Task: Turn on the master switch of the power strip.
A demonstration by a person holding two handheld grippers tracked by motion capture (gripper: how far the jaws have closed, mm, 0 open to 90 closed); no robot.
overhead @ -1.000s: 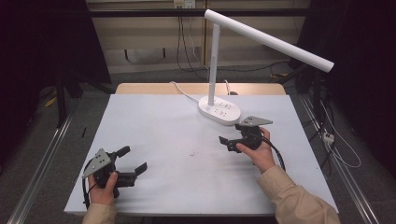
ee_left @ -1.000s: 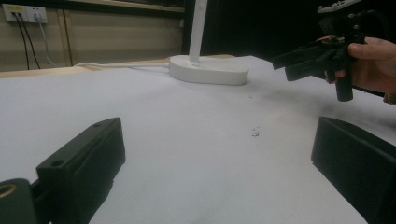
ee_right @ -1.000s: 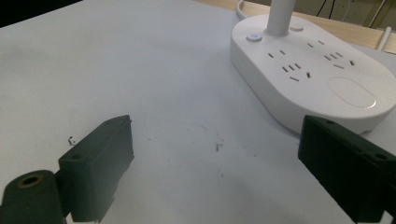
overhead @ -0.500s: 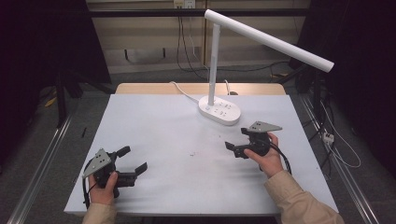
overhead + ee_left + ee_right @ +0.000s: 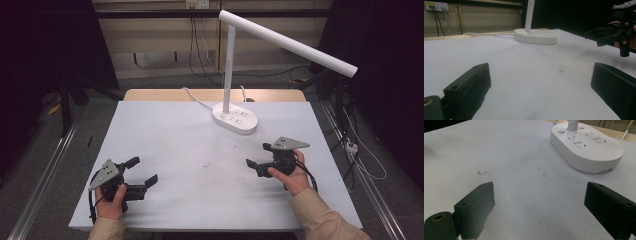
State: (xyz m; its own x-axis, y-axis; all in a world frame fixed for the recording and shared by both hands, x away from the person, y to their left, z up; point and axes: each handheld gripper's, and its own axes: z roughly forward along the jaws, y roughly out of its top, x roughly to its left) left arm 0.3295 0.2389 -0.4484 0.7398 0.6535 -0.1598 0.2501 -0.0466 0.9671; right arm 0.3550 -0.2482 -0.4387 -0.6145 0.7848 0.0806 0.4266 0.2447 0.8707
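Resting near the front left corner of the white surface (image 5: 190, 165), the left gripper (image 5: 140, 175) sits in a person's left hand (image 5: 112, 200), its jaws spread wide with nothing between them. The right gripper (image 5: 259, 162) is held just above the surface on the right side by the right hand (image 5: 292, 177), and its jaws are likewise spread apart and empty, pointing toward the middle. A white desk lamp (image 5: 235, 117) stands at the back of the surface, its oval base carrying sockets and its long arm (image 5: 290, 42) slanting out to the right. From the left gripper view the right gripper (image 5: 607, 33) appears at the far right, well apart from the lamp base (image 5: 535, 37). From the right gripper view the lamp base (image 5: 586, 145) lies just ahead, and small dark specks (image 5: 482, 173) mark the surface.
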